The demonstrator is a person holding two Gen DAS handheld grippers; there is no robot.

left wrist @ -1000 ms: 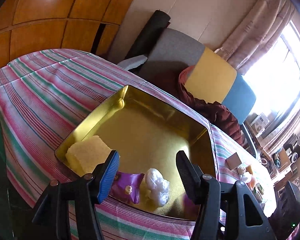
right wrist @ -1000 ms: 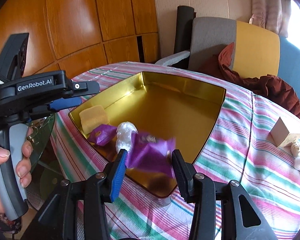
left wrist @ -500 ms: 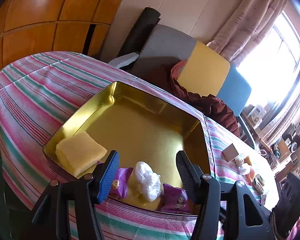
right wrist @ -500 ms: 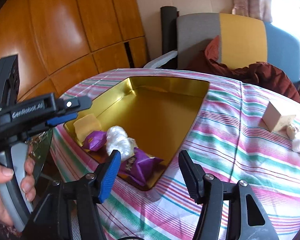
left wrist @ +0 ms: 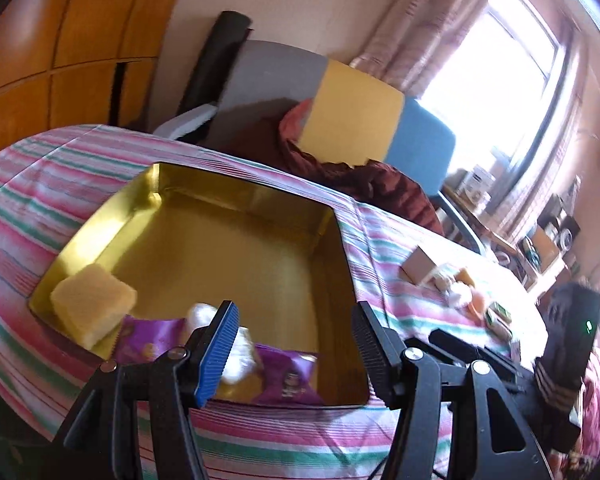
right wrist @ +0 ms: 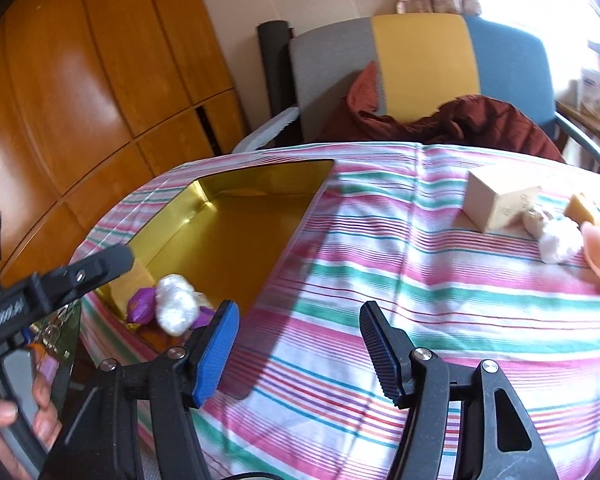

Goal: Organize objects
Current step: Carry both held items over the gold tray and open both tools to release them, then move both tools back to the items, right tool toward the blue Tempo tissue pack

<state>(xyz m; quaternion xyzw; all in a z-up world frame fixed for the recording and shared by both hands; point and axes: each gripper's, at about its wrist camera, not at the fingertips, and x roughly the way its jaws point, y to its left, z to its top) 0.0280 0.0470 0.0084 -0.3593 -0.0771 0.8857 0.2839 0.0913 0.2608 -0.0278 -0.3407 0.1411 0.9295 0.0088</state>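
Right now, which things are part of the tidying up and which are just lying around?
Part of it: gold tin, yellow sponge, purple packets, white wrapped ball, small box.

Lying around: chair, red blanket, wooden cupboard.

A striped tablecloth point(right wrist: 380, 280), a multicoloured armchair point(right wrist: 420, 64), wooden cabinets point(right wrist: 80, 100).
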